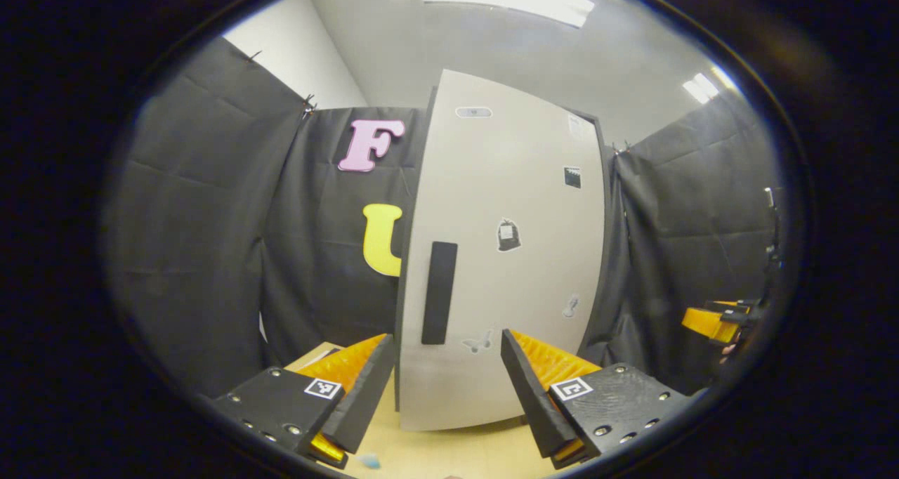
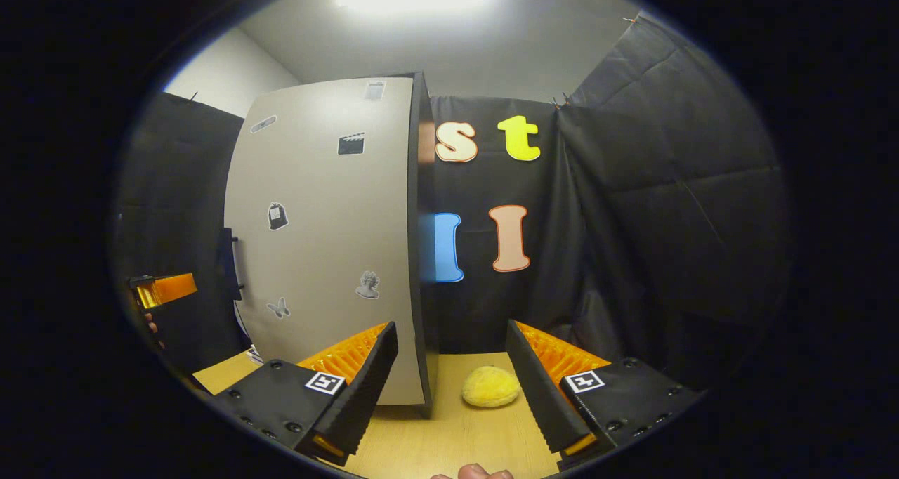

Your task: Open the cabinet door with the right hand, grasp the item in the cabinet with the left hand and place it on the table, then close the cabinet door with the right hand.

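Note:
The cabinet stands on the table with its pale door [image 1: 506,254] flat against the dark frame, decorated with small stickers. A black vertical handle [image 1: 439,293] sits near the door's left edge. My left gripper [image 1: 447,337] is open, facing the door close to the handle, with nothing between its fingers. In the right gripper view the door [image 2: 323,240] fills the left side, and the handle [image 2: 228,265] shows edge-on. A yellow, rounded soft item [image 2: 490,386] lies on the table just right of the cabinet's corner. My right gripper [image 2: 450,324] is open and empty, with the item low between its fingers.
The wooden table [image 2: 449,437] runs under both grippers. Black cloth walls close the booth on all sides. The right gripper [image 1: 716,321] shows at the far right of the left gripper view, and the left gripper [image 2: 161,289] at the far left of the right gripper view.

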### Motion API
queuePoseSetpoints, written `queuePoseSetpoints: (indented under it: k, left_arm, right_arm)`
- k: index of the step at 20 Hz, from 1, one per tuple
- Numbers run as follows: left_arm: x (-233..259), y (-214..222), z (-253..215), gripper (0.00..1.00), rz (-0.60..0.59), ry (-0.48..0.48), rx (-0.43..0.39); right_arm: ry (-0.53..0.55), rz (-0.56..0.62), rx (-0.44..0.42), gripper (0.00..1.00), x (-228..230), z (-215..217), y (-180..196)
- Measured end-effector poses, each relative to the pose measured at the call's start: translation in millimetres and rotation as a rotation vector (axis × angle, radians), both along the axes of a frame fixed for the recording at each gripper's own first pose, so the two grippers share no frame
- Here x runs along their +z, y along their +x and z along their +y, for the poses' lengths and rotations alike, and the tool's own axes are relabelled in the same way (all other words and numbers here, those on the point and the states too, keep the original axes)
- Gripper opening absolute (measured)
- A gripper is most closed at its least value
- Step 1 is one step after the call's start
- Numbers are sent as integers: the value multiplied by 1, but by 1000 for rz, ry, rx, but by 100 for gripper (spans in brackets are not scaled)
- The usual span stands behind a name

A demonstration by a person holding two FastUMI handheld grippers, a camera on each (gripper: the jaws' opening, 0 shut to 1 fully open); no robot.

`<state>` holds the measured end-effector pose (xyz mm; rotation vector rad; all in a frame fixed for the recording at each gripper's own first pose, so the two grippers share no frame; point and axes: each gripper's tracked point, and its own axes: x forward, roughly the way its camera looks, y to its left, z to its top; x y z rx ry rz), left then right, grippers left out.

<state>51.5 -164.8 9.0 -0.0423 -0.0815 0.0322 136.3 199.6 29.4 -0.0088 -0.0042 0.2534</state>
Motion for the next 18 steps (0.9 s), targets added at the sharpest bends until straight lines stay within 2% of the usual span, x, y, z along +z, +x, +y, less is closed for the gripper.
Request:
queuePoseSetpoints:
  k: [3,4,7,9,10,11,13,18]
  left_arm:
    - [-11,-3,4,89,23,0,-10]
    - [-6,-10,2,92,25,5,-9]
    - [-14,-9,32,89,25,2,-3]
    - [-14,-8,52,92,27,-3,-3]
    - [-15,-8,64,89,33,0,2]
    - [-14,-8,76,93,37,6,6]
    - [-13,-6,94,89,37,0,0]
    - [-2,6,129,92,19,-14,-40]
  right_arm:
    - [4,15,-20,98,-13,-3,-3]
    - [4,28,-22,98,-17,-2,-4]
    - [8,55,-47,98,-29,-3,-9]
    - [5,49,-87,98,-33,-6,-13]
    - [-5,56,-113,98,-35,-8,-14]
    - [-16,78,-130,98,-38,-5,-16]
    - [-19,100,-123,98,-35,9,-19]
    - [-45,52,-156,98,-15,37,-23]
